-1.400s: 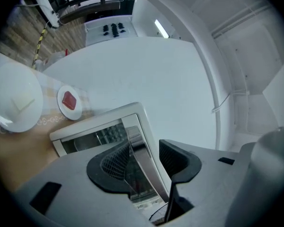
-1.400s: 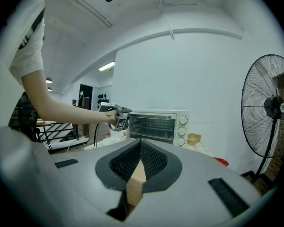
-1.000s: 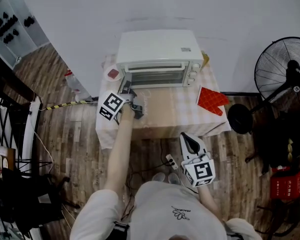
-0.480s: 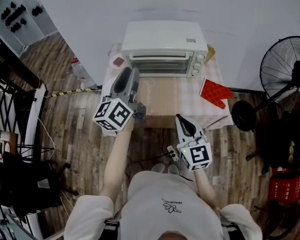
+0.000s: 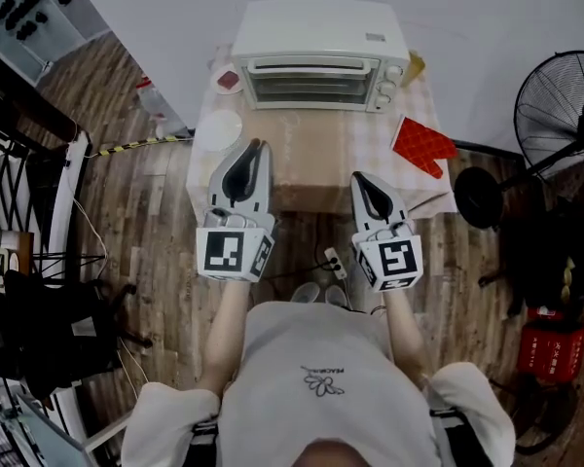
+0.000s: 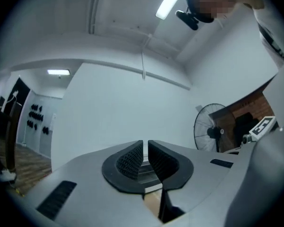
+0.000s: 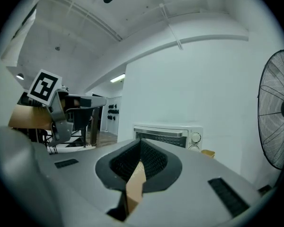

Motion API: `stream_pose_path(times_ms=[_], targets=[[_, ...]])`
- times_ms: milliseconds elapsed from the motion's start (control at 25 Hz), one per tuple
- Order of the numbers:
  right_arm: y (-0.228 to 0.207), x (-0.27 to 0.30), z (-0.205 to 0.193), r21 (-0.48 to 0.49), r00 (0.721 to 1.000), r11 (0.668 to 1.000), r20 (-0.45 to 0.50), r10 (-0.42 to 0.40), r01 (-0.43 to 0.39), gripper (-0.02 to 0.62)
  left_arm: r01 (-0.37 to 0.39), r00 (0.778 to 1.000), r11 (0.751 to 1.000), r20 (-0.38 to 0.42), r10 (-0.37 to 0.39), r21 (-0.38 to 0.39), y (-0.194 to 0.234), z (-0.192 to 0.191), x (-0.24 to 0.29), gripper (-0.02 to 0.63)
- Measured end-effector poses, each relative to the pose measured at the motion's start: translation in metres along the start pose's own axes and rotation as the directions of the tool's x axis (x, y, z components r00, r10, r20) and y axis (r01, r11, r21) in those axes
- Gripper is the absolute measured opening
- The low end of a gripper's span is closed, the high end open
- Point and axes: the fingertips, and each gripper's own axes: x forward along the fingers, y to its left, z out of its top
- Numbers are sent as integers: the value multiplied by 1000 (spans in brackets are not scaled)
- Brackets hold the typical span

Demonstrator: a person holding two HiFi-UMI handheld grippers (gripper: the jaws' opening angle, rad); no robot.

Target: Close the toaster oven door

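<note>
The white toaster oven stands at the back of the table with its glass door shut against the front; it also shows ahead in the right gripper view as the toaster oven. My left gripper hangs over the table's front left, well back from the oven. Its jaws have just been closing and stand almost together, with nothing between them; the left gripper shows only a thin slit. My right gripper hovers over the front right of the table, and in its own view the right gripper is shut and empty.
A red oven mitt lies at the table's right side. A white plate and a small dish sit at its left. A standing fan is to the right, a black rack to the left, and a power strip on the floor.
My left gripper has drawn back from the oven's front toward the person, rolled upright, and its jaws have come together. My right gripper has risen slightly.
</note>
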Motion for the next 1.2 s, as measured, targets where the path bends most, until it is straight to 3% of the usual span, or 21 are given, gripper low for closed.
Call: stream_pose_path(times_ms=[240, 400, 520, 1200], targets=[[-8, -4, -5, -1, 1000, 1000, -10, -20, 20, 9, -54, 998, 995, 22, 52, 83, -14, -4, -19, 18], [-10, -7, -9, -21, 999, 999, -26, -32, 31, 9, -92, 995, 989, -23, 95, 118, -19, -21, -32, 17], [-12, -11, -10, -38, 998, 998, -35, -45, 43, 9, -100, 993, 988, -55, 107, 115, -20, -34, -36, 17], [-14, -20, -15, -28, 997, 998, -48, -62, 61, 9, -96, 993, 992, -66, 102, 88, -26, -39, -35, 17]])
